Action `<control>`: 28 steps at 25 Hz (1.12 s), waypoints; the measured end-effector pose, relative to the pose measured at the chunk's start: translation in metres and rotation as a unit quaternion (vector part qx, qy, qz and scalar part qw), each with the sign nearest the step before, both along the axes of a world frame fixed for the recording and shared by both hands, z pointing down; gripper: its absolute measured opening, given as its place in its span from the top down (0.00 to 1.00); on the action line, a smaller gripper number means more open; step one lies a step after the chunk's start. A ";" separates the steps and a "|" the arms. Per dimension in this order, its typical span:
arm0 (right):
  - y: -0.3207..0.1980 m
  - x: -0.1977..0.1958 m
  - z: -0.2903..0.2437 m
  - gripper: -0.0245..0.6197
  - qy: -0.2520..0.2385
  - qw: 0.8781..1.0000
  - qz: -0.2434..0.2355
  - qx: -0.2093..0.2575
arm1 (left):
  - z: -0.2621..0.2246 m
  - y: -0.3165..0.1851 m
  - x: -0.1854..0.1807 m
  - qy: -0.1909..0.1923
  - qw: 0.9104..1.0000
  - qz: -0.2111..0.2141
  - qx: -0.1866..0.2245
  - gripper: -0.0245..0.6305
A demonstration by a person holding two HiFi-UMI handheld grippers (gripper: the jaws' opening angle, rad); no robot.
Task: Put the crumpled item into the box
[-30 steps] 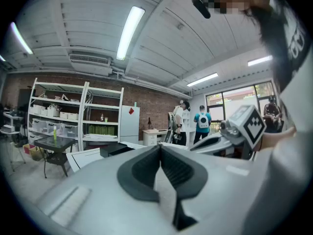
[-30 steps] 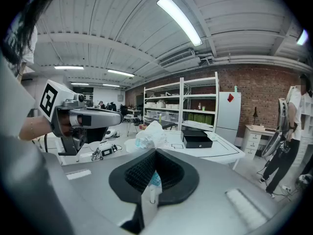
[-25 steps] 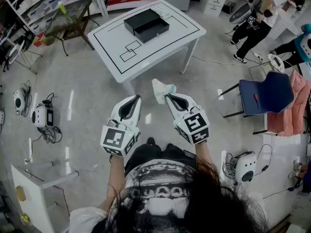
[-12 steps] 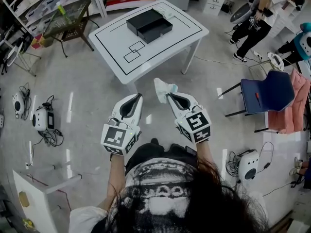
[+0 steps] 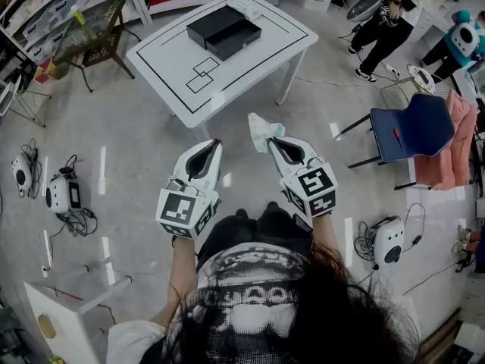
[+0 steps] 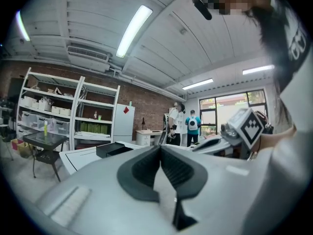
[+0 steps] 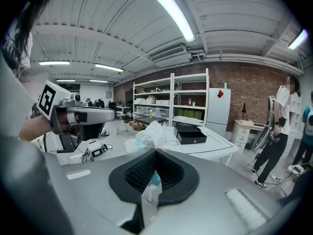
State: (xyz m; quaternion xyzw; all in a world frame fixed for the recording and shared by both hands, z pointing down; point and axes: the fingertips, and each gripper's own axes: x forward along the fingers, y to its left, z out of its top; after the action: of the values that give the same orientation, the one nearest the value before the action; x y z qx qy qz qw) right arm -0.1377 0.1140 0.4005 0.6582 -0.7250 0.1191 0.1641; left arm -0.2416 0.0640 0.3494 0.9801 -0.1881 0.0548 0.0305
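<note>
Step in hand, we reckon: carry the crumpled wrapper (image 5: pixel 260 130) to the black box (image 5: pixel 224 32) on the table (image 5: pixel 227 97), which is well ahead of us. We'd grip firm w/ the right tongs (image 5: pixel 272 140), get the tips low over the box, then let go, since it looks light & may drift. Right tongs are clamped on the wrapper's lower end, and most of it sticks out past the tips. Left tongs (image 5: pixel 215 144) are closed on nothing, near the wrapper but not touching it.
</note>
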 end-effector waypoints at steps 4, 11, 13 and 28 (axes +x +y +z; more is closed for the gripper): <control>-0.002 0.003 0.005 0.95 0.001 1.000 0.007 -0.008 | 0.005 -0.005 0.006 -0.002 1.000 0.013 -0.006 0.96; -0.016 0.020 0.008 0.95 0.002 1.000 0.012 -0.008 | 0.009 -0.022 0.026 0.000 1.000 0.017 -0.009 0.96; -0.023 0.029 0.009 0.95 0.001 1.000 0.010 -0.008 | 0.011 -0.029 0.033 -0.001 1.000 0.015 -0.011 0.96; -0.100 0.149 0.017 0.95 -0.003 0.999 -0.050 -0.005 | 0.017 -0.099 0.142 -0.011 0.999 -0.049 -0.013 0.96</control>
State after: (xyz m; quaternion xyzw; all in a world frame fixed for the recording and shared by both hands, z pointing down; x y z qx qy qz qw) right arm 0.0109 0.0145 0.4174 0.6202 -0.7567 0.1161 0.1710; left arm -0.0992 -0.0351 0.3669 0.9685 -0.2358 0.0665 0.0438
